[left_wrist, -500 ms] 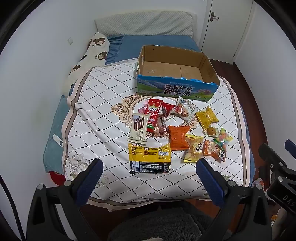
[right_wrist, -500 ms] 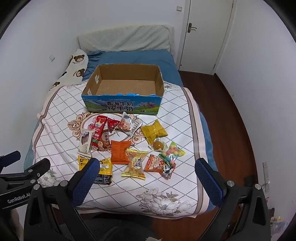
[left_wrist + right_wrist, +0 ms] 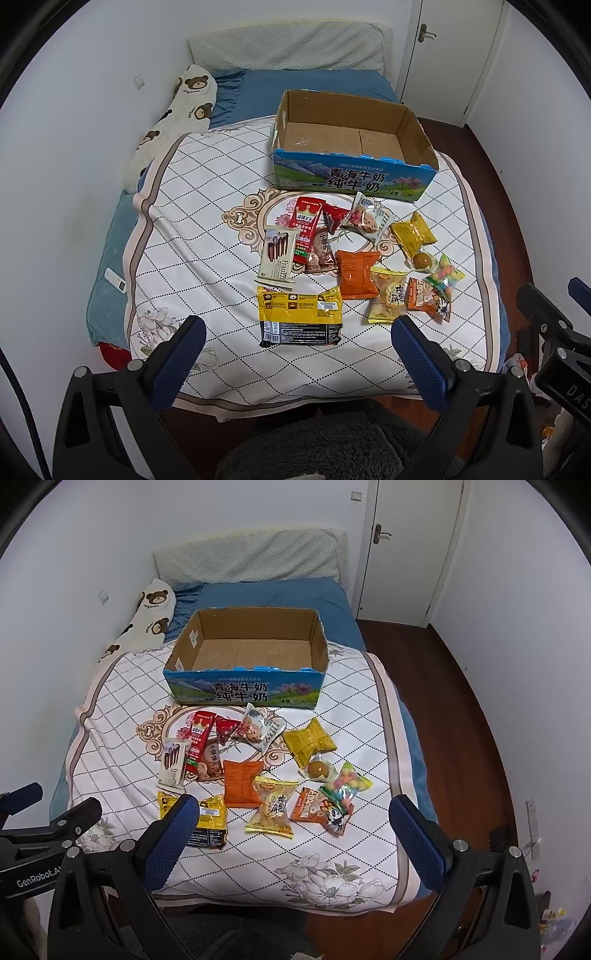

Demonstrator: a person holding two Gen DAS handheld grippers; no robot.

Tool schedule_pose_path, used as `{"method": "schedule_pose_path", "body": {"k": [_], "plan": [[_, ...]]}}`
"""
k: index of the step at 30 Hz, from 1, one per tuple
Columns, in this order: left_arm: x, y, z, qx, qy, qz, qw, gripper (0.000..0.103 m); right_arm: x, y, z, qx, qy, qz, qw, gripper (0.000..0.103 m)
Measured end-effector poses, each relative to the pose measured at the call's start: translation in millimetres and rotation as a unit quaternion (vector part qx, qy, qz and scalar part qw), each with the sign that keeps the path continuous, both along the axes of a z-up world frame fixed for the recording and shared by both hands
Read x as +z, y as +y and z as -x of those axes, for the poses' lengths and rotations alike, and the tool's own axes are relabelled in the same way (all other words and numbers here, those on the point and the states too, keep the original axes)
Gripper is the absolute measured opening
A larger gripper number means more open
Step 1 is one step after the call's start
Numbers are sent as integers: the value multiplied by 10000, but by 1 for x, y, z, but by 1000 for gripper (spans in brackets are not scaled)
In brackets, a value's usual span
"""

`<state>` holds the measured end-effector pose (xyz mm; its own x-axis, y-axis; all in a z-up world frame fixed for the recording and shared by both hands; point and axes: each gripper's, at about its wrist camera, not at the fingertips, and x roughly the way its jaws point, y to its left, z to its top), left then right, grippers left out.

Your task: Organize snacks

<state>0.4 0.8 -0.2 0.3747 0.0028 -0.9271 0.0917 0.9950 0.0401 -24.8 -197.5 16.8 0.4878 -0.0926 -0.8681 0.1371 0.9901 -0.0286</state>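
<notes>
1. The left gripper (image 3: 295, 354) hangs above the foot of the bed with its blue fingers spread wide and nothing between them. The right gripper (image 3: 291, 834) is likewise spread wide and holds nothing.
2. Surface: a bed (image 3: 110, 258) with a blue sheet, overlaid by a white quilted cover (image 3: 192, 229) with a diamond pattern, a floral border and a central medallion. A grey headboard cushion (image 3: 288, 46) stands at the far end; a bear-print pillow (image 3: 173, 114) lies along the left wall.
3. Room: white walls, a white door (image 3: 410, 550) at the far right, and a dark wooden floor (image 3: 469, 720) to the right of the bed.
4. A cardboard box (image 3: 421, 133), open-topped with a blue printed front, sits on the cover beyond the snacks. No snack is inside it.
5. The snacks lie on the cover between the box and both grippers, apart from every finger. In the left wrist view the yellow-and-black packet (image 3: 300, 314) is nearest, just beyond the gap between the fingers. In the right wrist view the same packet is partly hidden behind the left-hand finger (image 3: 170, 842).
6. Count: one box; eleven packets visible. These include one white Franzzi wafer pack (image 3: 277, 258), one orange packet (image 3: 357, 274), one yellow crinkled packet (image 3: 413, 233) and one bag of coloured candies (image 3: 445, 275).
</notes>
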Motion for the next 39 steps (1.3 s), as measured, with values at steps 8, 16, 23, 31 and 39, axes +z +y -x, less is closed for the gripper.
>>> {"method": "schedule_pose_path", "body": {"k": [8,16,23,31,39], "plan": [[0,-4,1,-4,1,1,10000,103,2,2,-1,-3,-4,-12,10000,103],[3,-3,-1,10,-45,2,10000,103,4,5,0,0,-52,-39,10000,103],[7,0,0,-13,-76,28,10000,103,4,4,0,3,-51,-51,10000,103],[7,-1,0,-2,-85,31,10000,103,6,3,-1,-5,-77,-59,10000,103],[8,-1,1,-4,-90,42,10000,103,7,4,-2,3,-77,-58,10000,103]]}}
